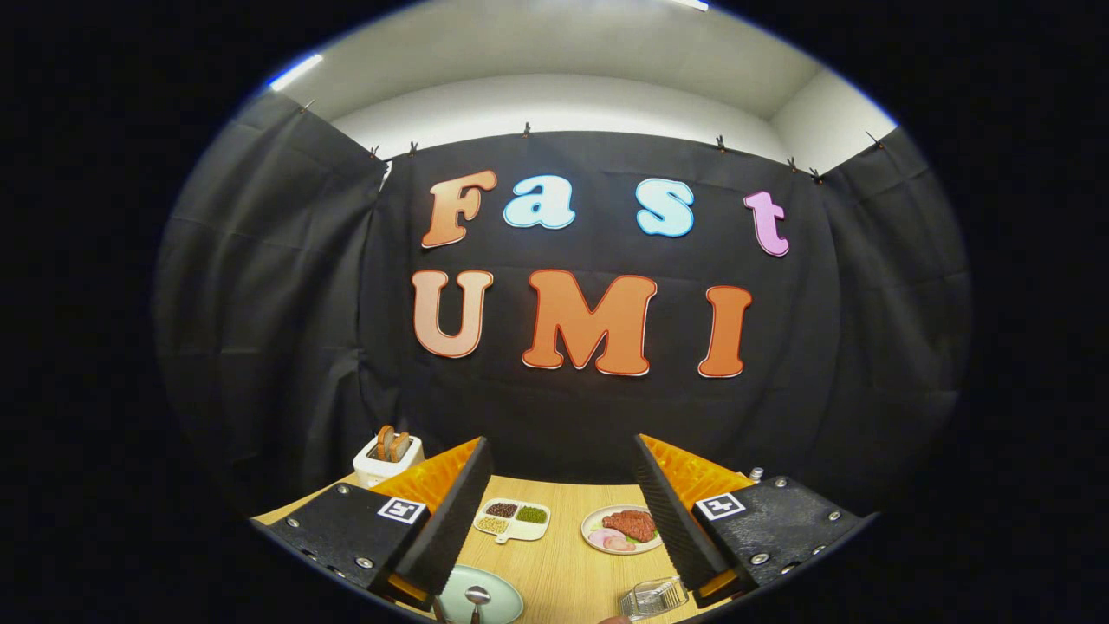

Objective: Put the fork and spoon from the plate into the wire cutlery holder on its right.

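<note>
Hovering high, I held my gripper [561,511] wide open and empty. The metal spoon [476,598] lay on the pale green round plate [502,598] just below my fingers; the wire cutlery holder [656,596] looked unfilled, so nothing seemed done.

No word, brand or number can be read on any object. The only signs are two square black-and-white coded markers, one on the upper face of each finger of the tool [554,511], whose fingers stand wide apart; these carry a block pattern, not letters. The dishes beyond the fingers and the plate [507,600] between them on the counter [563,563] bear no legible marks.
</note>
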